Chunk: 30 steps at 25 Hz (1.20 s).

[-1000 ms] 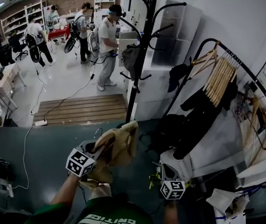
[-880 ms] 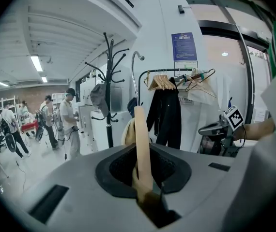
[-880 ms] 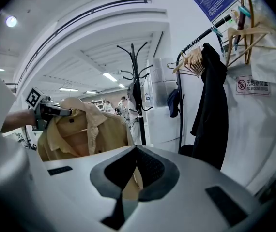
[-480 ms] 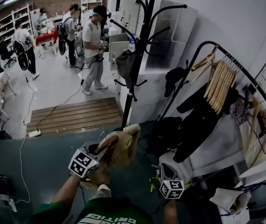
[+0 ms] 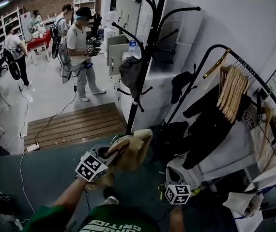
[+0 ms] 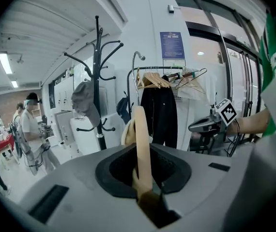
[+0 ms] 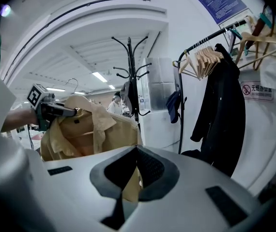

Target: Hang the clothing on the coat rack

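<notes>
Workshop floor was dark and busy, with a few people (image 5: 77, 47) standing around at the far left and a garment rail (image 5: 210, 52) on the right carrying wooden hangers (image 5: 231, 88) and a black coat (image 5: 210, 124). Dead centre, further off, stood the black coat rack (image 5: 145, 57), with what looked like a grey cap (image 5: 130, 71) on one of its lower arms and the upper hooks bare.

The tan shirt (image 5: 130, 149) was nowhere near hung. It was up in the air on the near side of the rack and not touching it. The left gripper (image 5: 108, 154) had its jaws clamped on a fold up by the collar, so the shirt dangled from there. The right gripper (image 5: 175, 175) sat lower and to the right; its own view showed the jaws closed to a point with a bit of tan cloth in the slot, so I'd say it was pinching the shirt's lower edge.

So I'd call this the carrying stage. Left to do: close the gap, lift the collar over a free hook, then let go with both
</notes>
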Motion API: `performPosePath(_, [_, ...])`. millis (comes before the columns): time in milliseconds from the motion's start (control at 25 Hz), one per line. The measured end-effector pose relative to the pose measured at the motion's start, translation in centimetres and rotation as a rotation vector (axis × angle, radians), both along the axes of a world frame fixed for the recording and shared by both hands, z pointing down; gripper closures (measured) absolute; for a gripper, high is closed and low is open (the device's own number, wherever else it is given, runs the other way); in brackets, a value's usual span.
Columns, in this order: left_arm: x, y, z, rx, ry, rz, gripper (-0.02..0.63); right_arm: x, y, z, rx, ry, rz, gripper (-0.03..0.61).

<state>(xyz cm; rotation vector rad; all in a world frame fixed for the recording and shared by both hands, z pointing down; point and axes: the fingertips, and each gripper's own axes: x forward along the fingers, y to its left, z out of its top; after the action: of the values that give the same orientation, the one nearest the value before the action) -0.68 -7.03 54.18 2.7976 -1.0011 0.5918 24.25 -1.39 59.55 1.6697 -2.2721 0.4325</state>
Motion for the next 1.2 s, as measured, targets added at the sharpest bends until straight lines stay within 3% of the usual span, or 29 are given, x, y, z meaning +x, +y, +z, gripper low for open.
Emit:
performPosePath(760, [2.6,-6.6,3.8,-0.041,-0.004,0.214,0.561,-1.9,-1.0,1.4,-0.036,0.014,0.168,0.571])
performPosePath(1200, [6.3,-10.7,6.6,-0.090,-0.003,0.266,0.561,-0.1,-6.9,2.2,-0.035,0.004,0.164,0.571])
